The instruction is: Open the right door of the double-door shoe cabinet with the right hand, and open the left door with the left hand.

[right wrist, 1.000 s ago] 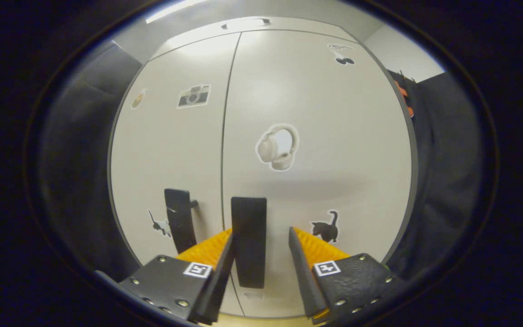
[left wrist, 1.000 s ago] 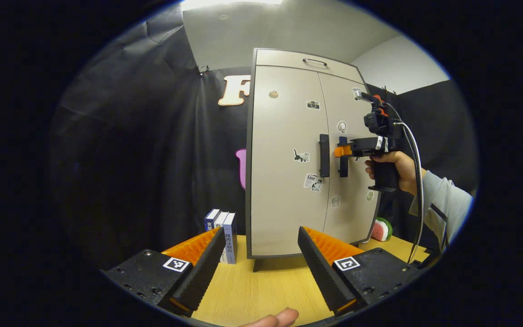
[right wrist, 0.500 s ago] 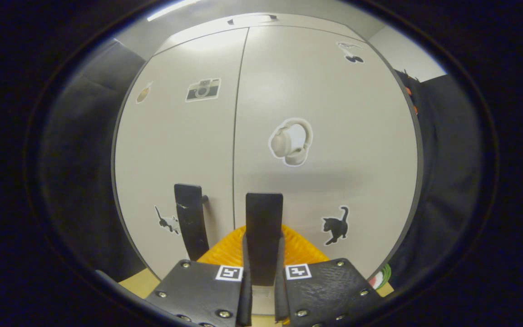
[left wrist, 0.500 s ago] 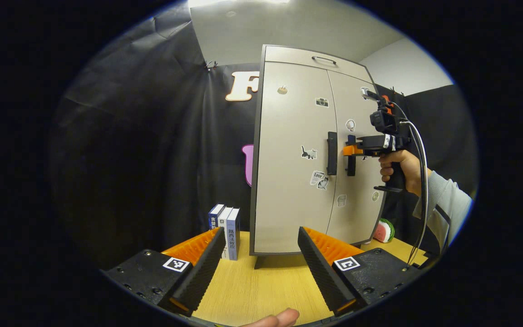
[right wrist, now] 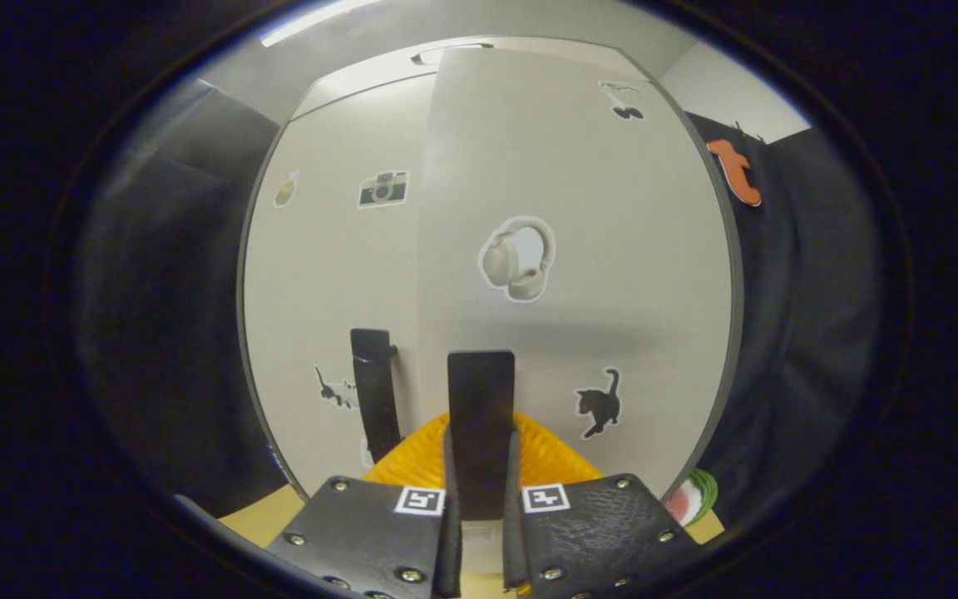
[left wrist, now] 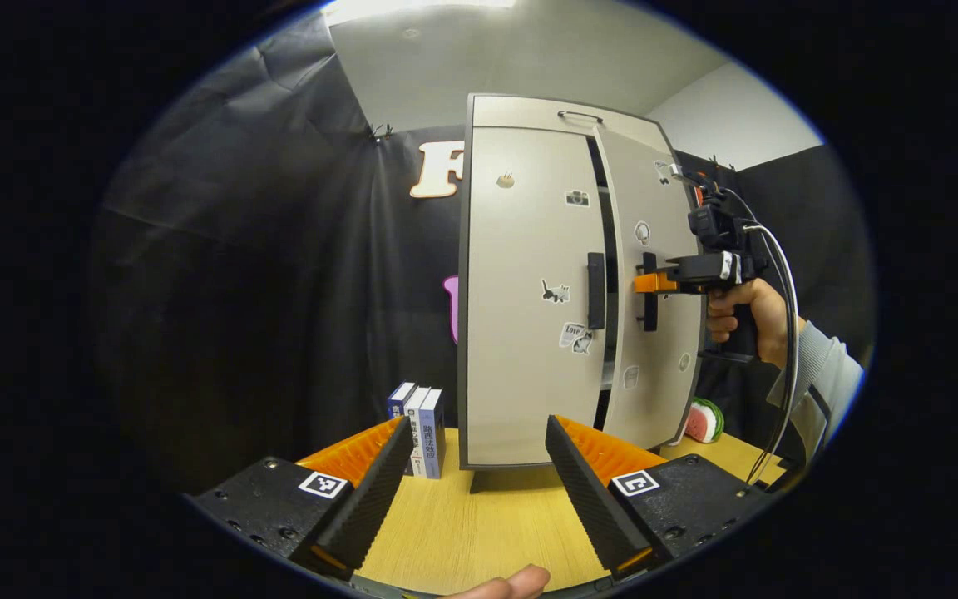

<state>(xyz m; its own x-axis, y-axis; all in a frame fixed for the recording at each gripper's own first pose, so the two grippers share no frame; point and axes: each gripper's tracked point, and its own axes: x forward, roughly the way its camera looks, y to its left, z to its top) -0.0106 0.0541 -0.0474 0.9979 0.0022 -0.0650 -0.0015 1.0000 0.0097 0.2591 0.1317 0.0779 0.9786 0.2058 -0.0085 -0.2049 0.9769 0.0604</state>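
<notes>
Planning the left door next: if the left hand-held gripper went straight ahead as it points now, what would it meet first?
Probably the lower front of the left door, well below its handle. The open left hand-held gripper hangs over the table; depth is uncertain.

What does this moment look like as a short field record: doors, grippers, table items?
right door: ajar, dark gap at its inner edge
left door: shut
right gripper: shut on right door handle
left gripper: open, holding nothing, over the table, short of the cabinet
left door handle: untouched
beside cabinet: books on one side, watermelon slice toy on the other
</notes>
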